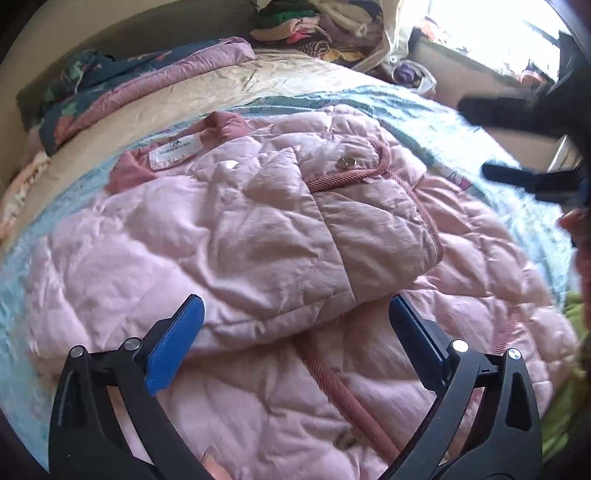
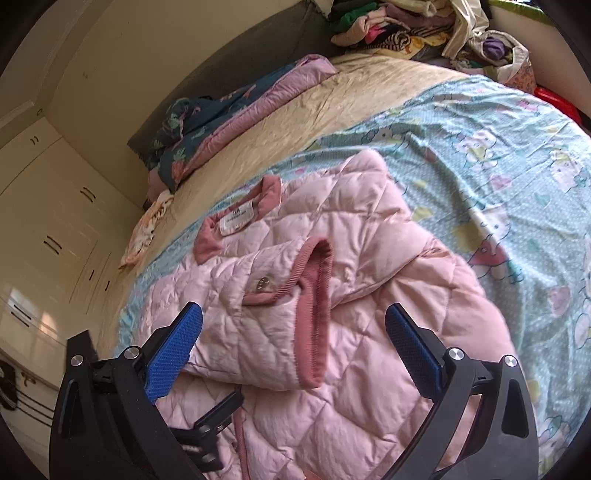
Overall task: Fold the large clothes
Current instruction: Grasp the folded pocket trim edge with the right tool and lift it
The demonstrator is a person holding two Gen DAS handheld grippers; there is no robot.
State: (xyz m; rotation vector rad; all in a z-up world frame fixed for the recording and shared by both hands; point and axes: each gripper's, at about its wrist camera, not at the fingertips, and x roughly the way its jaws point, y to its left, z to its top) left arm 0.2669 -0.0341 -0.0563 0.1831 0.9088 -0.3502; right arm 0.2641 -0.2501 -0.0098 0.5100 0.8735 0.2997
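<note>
A bed fills the room, its blue cartoon-print sheet [image 2: 498,147] running to a beige cover [image 2: 295,122]; cream wardrobe doors [image 2: 55,221] stand to one side. One pink quilted jacket [image 2: 332,332] lies flat mid-sheet, a sleeve [image 1: 295,229] folded across its front. A heap of clothes [image 2: 399,22] at the far end is too jumbled to count. Two claws hover over the jacket, left gripper [image 1: 293,323] and right gripper [image 2: 293,325], both spread wide, holding nothing.

Cream wardrobe doors [image 2: 55,206] line one wall beside the bed [image 2: 480,147]; a bright window [image 1: 491,33] glares.
</note>
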